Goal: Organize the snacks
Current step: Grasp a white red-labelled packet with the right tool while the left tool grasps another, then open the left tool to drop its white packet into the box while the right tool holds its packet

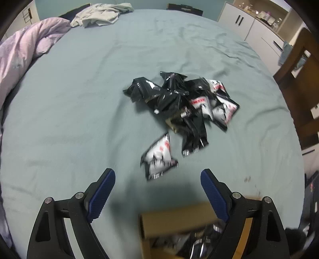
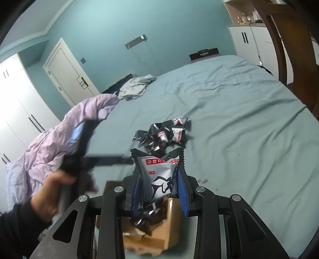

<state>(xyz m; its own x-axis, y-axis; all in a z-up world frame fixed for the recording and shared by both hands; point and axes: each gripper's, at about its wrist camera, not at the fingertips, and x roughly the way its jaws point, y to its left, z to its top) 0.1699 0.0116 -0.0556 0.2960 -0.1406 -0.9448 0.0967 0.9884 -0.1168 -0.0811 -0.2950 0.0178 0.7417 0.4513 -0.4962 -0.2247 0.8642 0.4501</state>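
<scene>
A heap of black and white snack packets (image 1: 185, 101) lies on the blue bed sheet (image 1: 79, 99); it also shows in the right wrist view (image 2: 165, 133). One white packet (image 1: 158, 157) lies apart, nearer my left gripper (image 1: 157, 179), which is open and empty above the sheet. A cardboard box (image 1: 179, 229) with packets inside sits just below it. My right gripper (image 2: 159, 179) is shut on a white snack packet (image 2: 159, 179), held above the box (image 2: 159, 233). The left gripper appears blurred in the right wrist view (image 2: 83, 147).
A purple duvet (image 1: 26, 59) is bunched along the bed's left side. A grey garment (image 1: 99, 14) lies at the far end. White cabinets (image 1: 255, 29) and a wooden frame (image 1: 299, 79) stand to the right. A white door (image 2: 67, 75) is behind.
</scene>
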